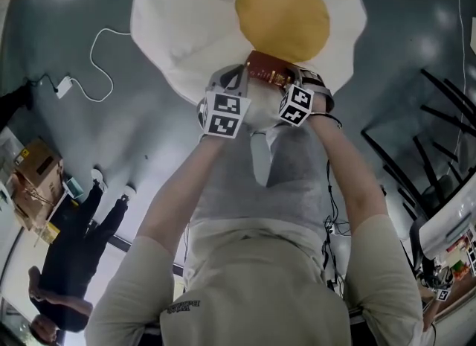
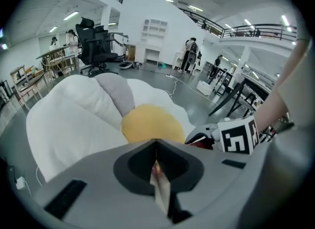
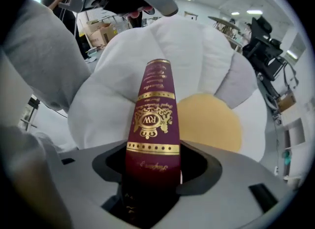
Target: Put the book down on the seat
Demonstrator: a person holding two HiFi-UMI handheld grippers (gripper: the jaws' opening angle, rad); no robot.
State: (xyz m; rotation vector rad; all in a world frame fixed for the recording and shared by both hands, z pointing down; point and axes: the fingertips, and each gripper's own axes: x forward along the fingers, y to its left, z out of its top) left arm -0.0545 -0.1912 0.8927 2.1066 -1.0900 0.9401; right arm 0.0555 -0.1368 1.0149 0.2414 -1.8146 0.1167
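Note:
A maroon book (image 1: 266, 69) with gold print hangs over the seat (image 1: 186, 32), a white fried-egg cushion with a yellow middle (image 1: 282, 13). My right gripper (image 1: 301, 85) is shut on the book's spine (image 3: 151, 119), which stands up between its jaws (image 3: 150, 174) in the right gripper view. My left gripper (image 1: 236, 82) grips the book's other side; the left gripper view shows its jaws (image 2: 156, 166) closed on a thin pale edge of the book (image 2: 161, 191). The cushion (image 2: 74, 119) lies just below both grippers. Most of the book is hidden behind the marker cubes.
Grey floor surrounds the seat. A white cable and adapter (image 1: 63, 86) lie at its left. A cardboard box (image 1: 33, 162) and a person in dark clothes (image 1: 82, 225) stand at lower left. Black chair frames (image 1: 431, 151) crowd the right. An office chair (image 2: 96, 46) stands beyond the cushion.

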